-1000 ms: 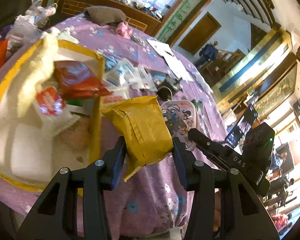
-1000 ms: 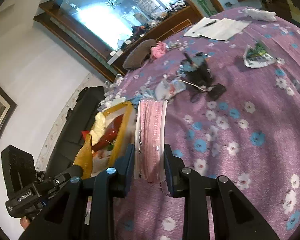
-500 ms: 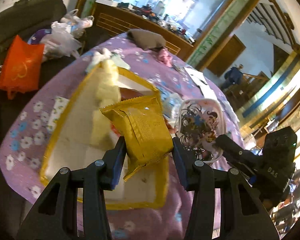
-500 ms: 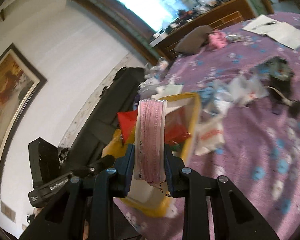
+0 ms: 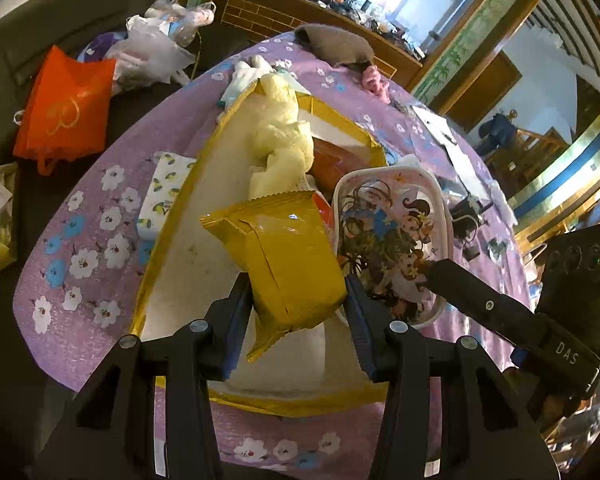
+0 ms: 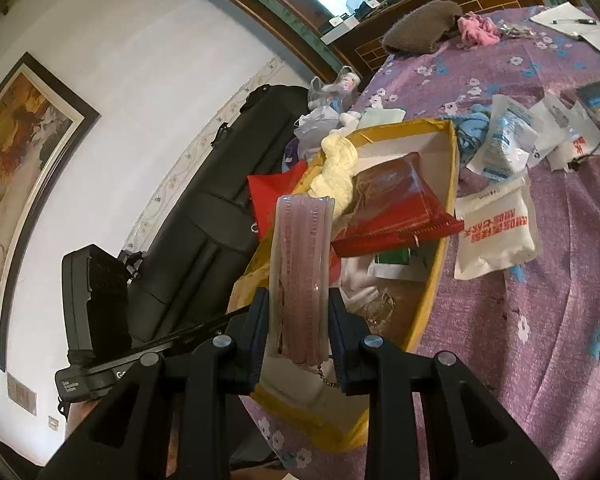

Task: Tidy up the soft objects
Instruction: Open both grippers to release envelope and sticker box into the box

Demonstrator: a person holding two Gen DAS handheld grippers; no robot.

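The yellow snack bag (image 5: 288,256) hangs over the near end of the yellow box (image 5: 172,240), pinched in the left hand-held gripper (image 5: 300,300) with its jaws fairly wide, likely so it can drop in beside the fluffy yellow toy (image 5: 280,140) at 12 o'clock. The pink cartoon pouch (image 5: 388,236) floats at 3 o'clock of the bag, edge-up in the right hand-held gripper (image 6: 298,320), whose jaws are narrow and squeeze its thin sides. Both are carried above the purple flowered bench (image 5: 100,216), probably to go in the box.
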